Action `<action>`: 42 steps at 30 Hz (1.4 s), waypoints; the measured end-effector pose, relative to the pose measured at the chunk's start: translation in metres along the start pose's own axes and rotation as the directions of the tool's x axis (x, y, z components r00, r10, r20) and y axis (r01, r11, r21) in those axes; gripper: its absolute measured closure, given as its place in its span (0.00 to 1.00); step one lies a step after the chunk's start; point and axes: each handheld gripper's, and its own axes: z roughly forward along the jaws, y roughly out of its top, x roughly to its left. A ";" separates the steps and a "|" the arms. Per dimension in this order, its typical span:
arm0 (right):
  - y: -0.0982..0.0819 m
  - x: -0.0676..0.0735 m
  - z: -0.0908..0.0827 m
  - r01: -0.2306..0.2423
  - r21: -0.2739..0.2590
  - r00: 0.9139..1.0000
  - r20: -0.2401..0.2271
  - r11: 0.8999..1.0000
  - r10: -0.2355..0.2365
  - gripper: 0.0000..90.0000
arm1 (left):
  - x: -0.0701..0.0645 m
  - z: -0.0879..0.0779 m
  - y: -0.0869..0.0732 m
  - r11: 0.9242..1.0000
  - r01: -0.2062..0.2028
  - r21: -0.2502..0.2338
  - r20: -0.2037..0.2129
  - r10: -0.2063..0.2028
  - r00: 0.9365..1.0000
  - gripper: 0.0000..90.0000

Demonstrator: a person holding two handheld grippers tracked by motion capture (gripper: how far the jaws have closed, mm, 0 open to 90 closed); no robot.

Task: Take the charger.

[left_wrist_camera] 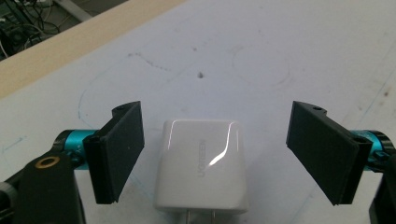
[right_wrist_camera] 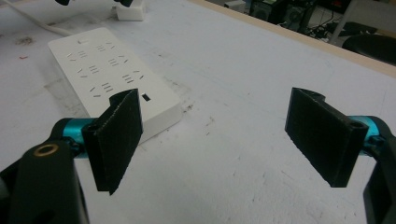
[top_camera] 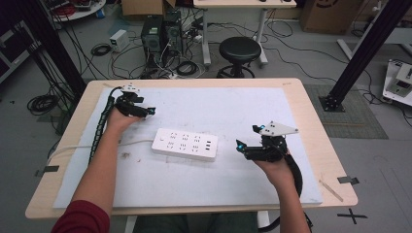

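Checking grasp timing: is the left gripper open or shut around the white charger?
Open. The left gripper has both jaws standing apart, either side of the white charger, touching neither side.

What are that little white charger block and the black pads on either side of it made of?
The charger block looks like glossy white moulded plastic: it throws a bright reflection and has rounded edges. Its prongs look metallic, though barely visible. The pads of the left hand-held gripper seem matte black rubber or foam: dull, finely textured, without shine. Which of the two is hard to tell.
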 end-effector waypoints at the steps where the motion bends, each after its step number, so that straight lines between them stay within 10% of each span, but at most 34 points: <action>1: 0.001 0.000 0.001 0.003 -0.002 1.000 0.000 1.000 -0.003 0.21 | 0.000 0.001 -0.001 1.000 -0.001 0.004 -0.003 0.001 1.000 0.21; 10: 0.002 0.000 -0.002 0.004 -0.006 1.000 -0.002 1.000 -0.004 0.21 | 0.005 0.005 -0.012 0.997 0.023 0.076 -0.008 -0.023 1.000 0.22; 37: 0.002 -0.002 -0.001 -0.004 -0.011 1.000 0.006 1.000 0.004 0.21 | 0.004 0.010 -0.016 0.996 -0.002 0.090 0.001 0.002 1.000 0.47; 42: 0.004 -0.001 -0.003 -0.001 -0.015 1.000 0.005 1.000 0.001 0.21 | -0.002 0.010 -0.011 0.990 -0.059 0.127 -0.033 0.064 0.997 0.47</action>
